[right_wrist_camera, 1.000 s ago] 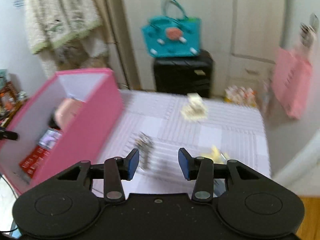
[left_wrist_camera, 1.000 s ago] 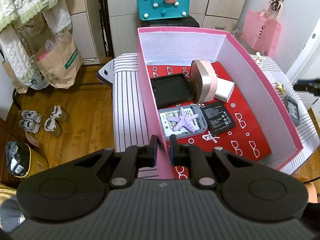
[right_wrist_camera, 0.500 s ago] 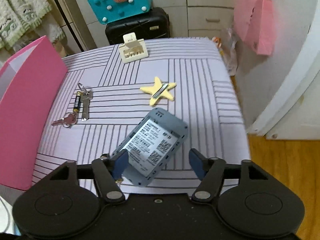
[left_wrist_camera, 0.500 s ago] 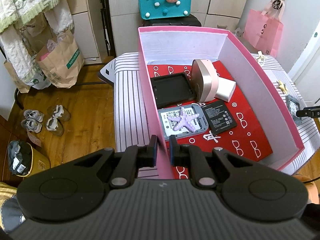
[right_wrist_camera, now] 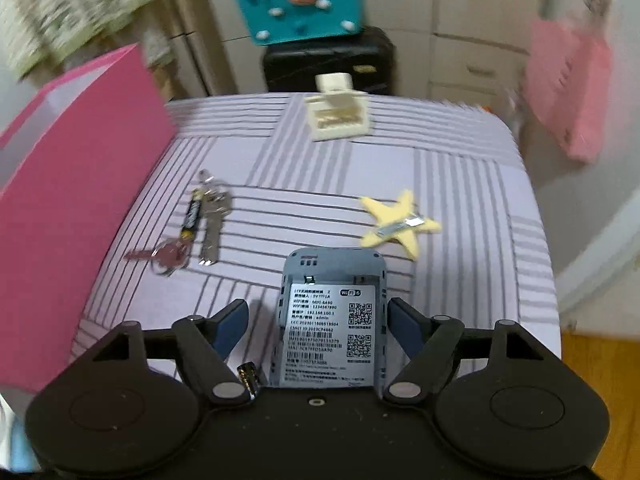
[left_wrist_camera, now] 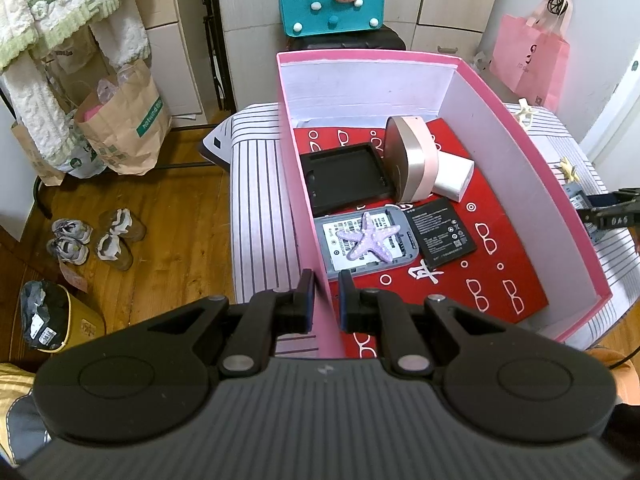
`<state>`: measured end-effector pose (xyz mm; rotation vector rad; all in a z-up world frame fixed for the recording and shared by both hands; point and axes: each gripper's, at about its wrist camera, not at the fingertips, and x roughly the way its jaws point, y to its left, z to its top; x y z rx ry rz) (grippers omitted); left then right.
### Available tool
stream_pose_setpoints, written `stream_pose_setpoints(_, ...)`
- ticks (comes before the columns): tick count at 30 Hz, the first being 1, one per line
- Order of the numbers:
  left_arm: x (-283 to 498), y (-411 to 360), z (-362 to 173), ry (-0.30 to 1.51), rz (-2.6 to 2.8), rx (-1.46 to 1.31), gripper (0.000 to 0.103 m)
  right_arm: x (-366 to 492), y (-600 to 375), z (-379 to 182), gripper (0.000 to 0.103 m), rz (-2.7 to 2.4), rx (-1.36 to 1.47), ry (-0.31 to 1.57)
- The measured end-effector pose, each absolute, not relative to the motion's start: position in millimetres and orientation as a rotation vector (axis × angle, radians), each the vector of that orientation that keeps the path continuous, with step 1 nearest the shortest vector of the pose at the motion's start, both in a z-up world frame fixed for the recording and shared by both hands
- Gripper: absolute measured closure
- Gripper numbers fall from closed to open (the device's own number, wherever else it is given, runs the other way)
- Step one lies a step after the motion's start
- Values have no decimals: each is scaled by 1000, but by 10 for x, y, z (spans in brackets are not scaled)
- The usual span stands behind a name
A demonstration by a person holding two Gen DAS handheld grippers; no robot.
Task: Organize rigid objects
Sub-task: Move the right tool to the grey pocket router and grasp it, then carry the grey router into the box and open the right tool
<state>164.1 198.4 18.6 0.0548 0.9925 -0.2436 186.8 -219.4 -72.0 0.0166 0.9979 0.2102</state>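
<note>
Grey wifi router (right_wrist_camera: 331,320), label side up, lay on the striped worktop (right_wrist_camera: 460,184) between the opening fingers of the right gripper (right_wrist_camera: 318,312), pads not yet touching it. Seen around it: keys with a battery (right_wrist_camera: 200,220) at ten o'clock, yellow star (right_wrist_camera: 400,220) at one o'clock, cream holder (right_wrist_camera: 338,116) at twelve. Left gripper (left_wrist_camera: 323,300) pinched the near wall of the pink box (left_wrist_camera: 520,140), where a purple starfish (left_wrist_camera: 368,238) rested on another router.

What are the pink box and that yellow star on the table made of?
Pink box: looks like cardboard, matte pink outside, white inside; thin flat walls, sharp folds. Yellow star: hard to tell, perhaps resin or foam, with a dull pale surface and a small shiny metal-looking clip across it.
</note>
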Motion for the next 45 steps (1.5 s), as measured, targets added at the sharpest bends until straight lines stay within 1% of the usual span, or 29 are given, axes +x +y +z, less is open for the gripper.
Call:
stream_pose_setpoints(3,1643,1983,186,991,-241,53,92,1818,-2126,-735,23,207,-68,984)
stream_pose_setpoints(6,1642,1981,188,989,-242,64,92,1783,-2212,-733,24,197,-43,995)
stream_pose_setpoints(7,1643,1981,187,988,-243,64,92,1768,-2239,-739,26,194,-40,990)
stream_pose_setpoints(8,1643,1978,187,988,-242,61,92,1747,-2257,-738,37,197,-45,977)
stream_pose_setpoints(9,1647,1985,188,989,-241,58,92,1730,-2268,-730,39,213,-42,967)
stream_pose_setpoints(14,1646,1965,187,991,-235,58,92,1721,-2216,-666,39,217,-97,929)
stream_pose_setpoints(20,1663,1939,195,1001,-229,62,92,1671,-2094,-441,39,270,-138,874)
stream_pose_setpoints(28,1702,1942,214,1030,-244,67,92,1574,-1734,143,39,520,-149,767)
stream_pose_setpoints(33,1706,1923,277,1024,-243,78,92,1634,-1315,520,39,745,-192,723)
stream_pose_setpoints(38,1708,1955,276,1017,-244,57,92,1744,-753,588,39,967,-259,776)
stream_pose_setpoints(41,1714,1961,274,1018,-239,56,95,1848,-390,443,39,1064,-302,869)
stream_pose_setpoints(45,1711,1970,278,1020,-242,61,95,1998,25,156,39,1134,-365,1015)
